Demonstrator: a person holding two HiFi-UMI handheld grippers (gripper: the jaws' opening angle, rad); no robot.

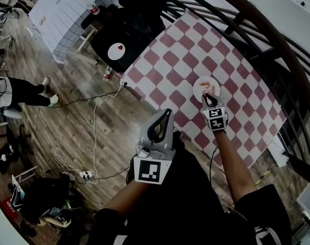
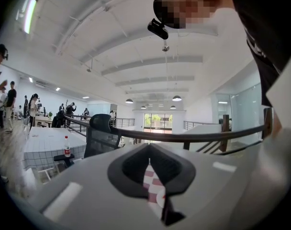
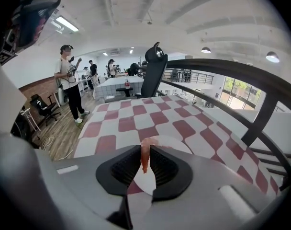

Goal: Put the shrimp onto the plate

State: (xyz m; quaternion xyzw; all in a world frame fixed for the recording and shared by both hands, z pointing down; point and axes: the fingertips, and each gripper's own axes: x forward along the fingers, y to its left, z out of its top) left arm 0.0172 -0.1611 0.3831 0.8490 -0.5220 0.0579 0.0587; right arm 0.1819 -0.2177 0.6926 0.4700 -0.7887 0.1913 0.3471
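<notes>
A white plate (image 1: 200,89) lies on the red-and-white checked table (image 1: 165,60), with orange-pink shrimp (image 1: 205,86) on it. My right gripper (image 1: 210,99) reaches over the plate's near edge. In the right gripper view its jaws (image 3: 145,151) are shut on one pink shrimp (image 3: 144,158), which hangs upright between them above the plate (image 3: 170,145). My left gripper (image 1: 168,112) hovers at the table's near-left edge, away from the plate. Its jaws (image 2: 149,161) are shut with nothing between them; only checked cloth shows through the slit.
A black office chair (image 1: 119,47) stands at the table's far-left end. A dark curved railing (image 1: 257,40) runs along the table's right side. Cables (image 1: 94,131) and a power strip lie on the wooden floor at left, near a person's legs (image 1: 27,93).
</notes>
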